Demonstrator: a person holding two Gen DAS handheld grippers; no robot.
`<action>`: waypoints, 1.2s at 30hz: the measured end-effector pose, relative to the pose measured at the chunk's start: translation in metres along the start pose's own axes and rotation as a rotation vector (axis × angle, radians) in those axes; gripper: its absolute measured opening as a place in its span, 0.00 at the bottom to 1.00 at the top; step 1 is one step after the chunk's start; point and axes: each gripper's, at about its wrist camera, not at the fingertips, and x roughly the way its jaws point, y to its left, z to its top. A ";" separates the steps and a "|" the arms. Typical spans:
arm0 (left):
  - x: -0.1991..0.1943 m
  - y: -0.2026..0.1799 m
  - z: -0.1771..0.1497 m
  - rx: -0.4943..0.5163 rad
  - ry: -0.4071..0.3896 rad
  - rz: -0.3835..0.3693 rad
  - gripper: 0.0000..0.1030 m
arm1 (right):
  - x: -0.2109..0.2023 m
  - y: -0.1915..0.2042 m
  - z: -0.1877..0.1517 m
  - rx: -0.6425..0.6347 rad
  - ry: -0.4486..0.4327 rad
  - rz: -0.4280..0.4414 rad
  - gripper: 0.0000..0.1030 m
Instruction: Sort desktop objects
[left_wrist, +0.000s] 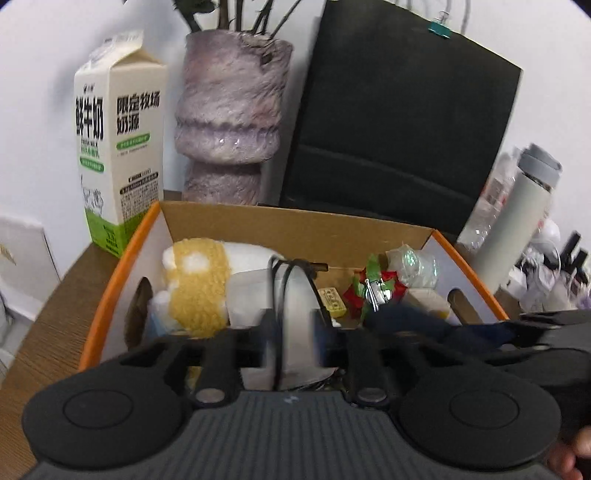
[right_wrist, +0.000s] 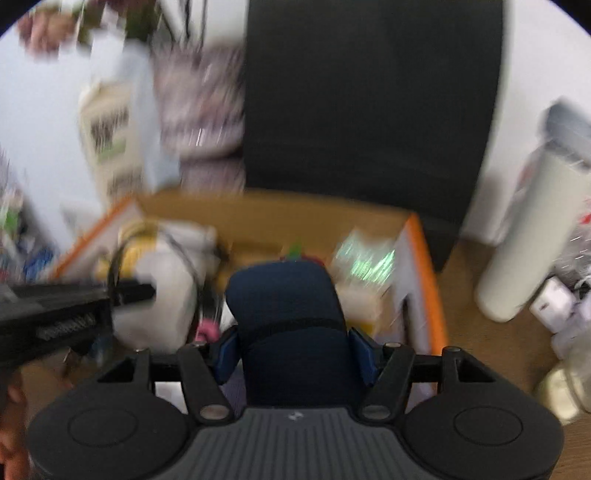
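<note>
The right gripper's (right_wrist: 295, 350) blue fingers (right_wrist: 360, 349) are clamped on a dark navy pouch (right_wrist: 284, 295), pressing its two sides, and hold it above the orange-rimmed cardboard box (right_wrist: 424, 258). The left gripper's (left_wrist: 293, 341) fingers (left_wrist: 269, 343) stand apart around a white device wrapped in a black cable (left_wrist: 295, 295) — whether the pads actually press it I cannot tell through the blur.

That device lies in the box among a white-and-yellow plush toy (left_wrist: 199, 284), a small yellow block (left_wrist: 332, 304), a red-and-green ornament (left_wrist: 369, 288) and a crinkled clear wrapper (left_wrist: 413, 266).

Behind the box, on the wooden desk (left_wrist: 48, 314), stand a milk carton (left_wrist: 118, 147), a furry lilac vase (left_wrist: 229, 118) and a black bag (left_wrist: 399, 122) — a white flask (left_wrist: 517, 214) stands to the right.
</note>
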 end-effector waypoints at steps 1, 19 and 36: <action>-0.006 0.003 0.001 -0.006 -0.013 -0.005 0.51 | 0.004 0.000 -0.001 0.002 0.022 0.000 0.62; -0.095 -0.015 0.034 0.050 0.053 0.204 1.00 | -0.132 -0.027 0.010 0.150 -0.141 0.024 0.84; -0.162 -0.028 -0.072 0.034 0.073 0.235 1.00 | -0.153 0.020 -0.106 0.126 -0.198 -0.029 0.84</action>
